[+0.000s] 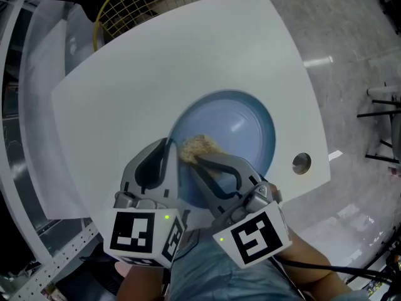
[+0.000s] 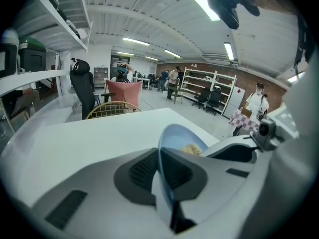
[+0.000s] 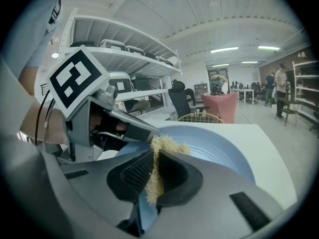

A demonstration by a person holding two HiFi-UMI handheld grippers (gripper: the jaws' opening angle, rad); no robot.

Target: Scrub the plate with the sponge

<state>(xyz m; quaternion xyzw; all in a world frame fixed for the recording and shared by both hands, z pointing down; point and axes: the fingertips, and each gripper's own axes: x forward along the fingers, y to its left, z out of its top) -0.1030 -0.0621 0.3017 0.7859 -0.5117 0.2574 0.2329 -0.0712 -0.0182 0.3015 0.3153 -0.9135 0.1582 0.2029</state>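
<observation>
A round blue plate [image 1: 241, 127] is over the white table [image 1: 156, 74], near its front edge. My left gripper [image 1: 170, 145] is shut on the plate's near-left rim; in the left gripper view the rim [image 2: 164, 138] runs edge-on between the jaws of the left gripper [image 2: 159, 157]. My right gripper [image 1: 195, 158] is shut on a tan, fibrous sponge [image 1: 198, 147]. The sponge presses on the plate's inner surface, close to the left gripper's tips. In the right gripper view the sponge [image 3: 167, 144] pokes out between the jaws of the right gripper [image 3: 155, 157], over the plate [image 3: 224, 153].
A yellow wire chair back [image 1: 141, 2] stands past the table's far edge. A round metal-rimmed hole [image 1: 301, 163] sits in the table to the right of the plate. Metal shelving [image 1: 19, 137] runs along the left. The table's front edge is close under both grippers.
</observation>
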